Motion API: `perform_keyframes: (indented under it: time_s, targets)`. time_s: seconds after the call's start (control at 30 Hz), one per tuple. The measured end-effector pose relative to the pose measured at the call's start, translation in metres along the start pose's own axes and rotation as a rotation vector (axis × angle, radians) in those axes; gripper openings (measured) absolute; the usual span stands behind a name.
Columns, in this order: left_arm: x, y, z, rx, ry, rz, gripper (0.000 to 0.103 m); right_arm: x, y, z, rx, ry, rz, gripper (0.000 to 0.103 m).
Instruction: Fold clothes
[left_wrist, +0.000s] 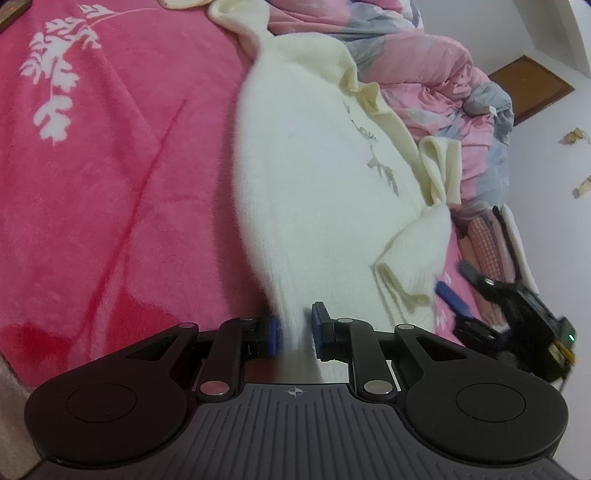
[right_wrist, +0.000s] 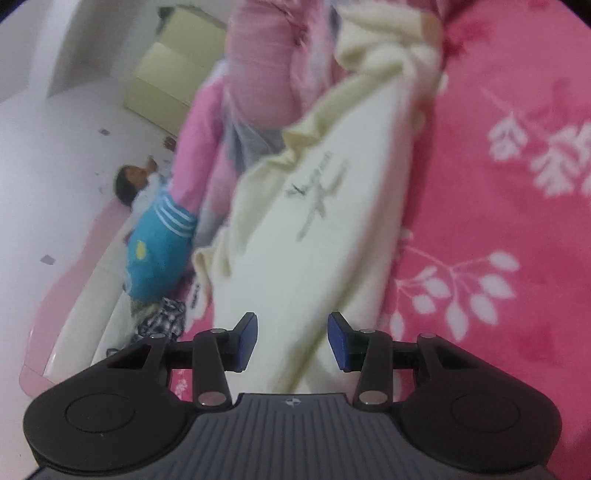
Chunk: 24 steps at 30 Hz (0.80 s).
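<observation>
A cream-white sweater (left_wrist: 314, 184) with a small grey embroidered motif lies lengthwise on the pink bed. In the left wrist view, my left gripper (left_wrist: 295, 332) is shut on its near hem, and the fabric runs taut and blurred from between the blue pads. My right gripper (left_wrist: 456, 280) hovers open at the sweater's right side, beside a folded cuff. In the right wrist view the sweater (right_wrist: 314, 221) stretches away under the right gripper (right_wrist: 292, 339). Its blue pads stand wide apart and the cloth passes below them, not pinched.
A pink blanket (left_wrist: 110, 166) with white leaf prints covers the bed. A bunched pink-and-grey quilt (left_wrist: 443, 74) lies beyond the sweater. A person in a blue striped jacket (right_wrist: 159, 240) lies at the bed's edge, near a checked cloth (right_wrist: 162, 317). Folded items (left_wrist: 491, 258) are stacked at the right.
</observation>
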<state>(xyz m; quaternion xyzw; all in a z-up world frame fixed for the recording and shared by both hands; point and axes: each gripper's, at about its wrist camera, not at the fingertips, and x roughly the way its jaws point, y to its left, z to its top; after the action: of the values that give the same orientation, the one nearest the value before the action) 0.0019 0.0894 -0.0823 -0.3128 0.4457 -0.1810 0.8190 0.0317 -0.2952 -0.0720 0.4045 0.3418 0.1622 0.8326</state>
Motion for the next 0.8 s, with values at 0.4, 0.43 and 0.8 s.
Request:
perform_keyframes:
  time_s: [0.4, 0.43, 0.8]
  targets:
    - [-0.001, -0.002, -0.003, 0.028, -0.016, 0.019, 0.014, -0.025, -0.028, 0.008, 0.113, -0.086, 0.058, 0.009]
    - [-0.001, -0.001, -0.002, 0.024, -0.013, 0.019, 0.013, -0.043, -0.027, 0.011, 0.092, -0.125, 0.057, 0.009]
    - [-0.005, -0.007, 0.0, 0.055, -0.015, 0.059, 0.012, -0.103, -0.078, 0.032, -0.045, -0.151, -0.271, 0.009]
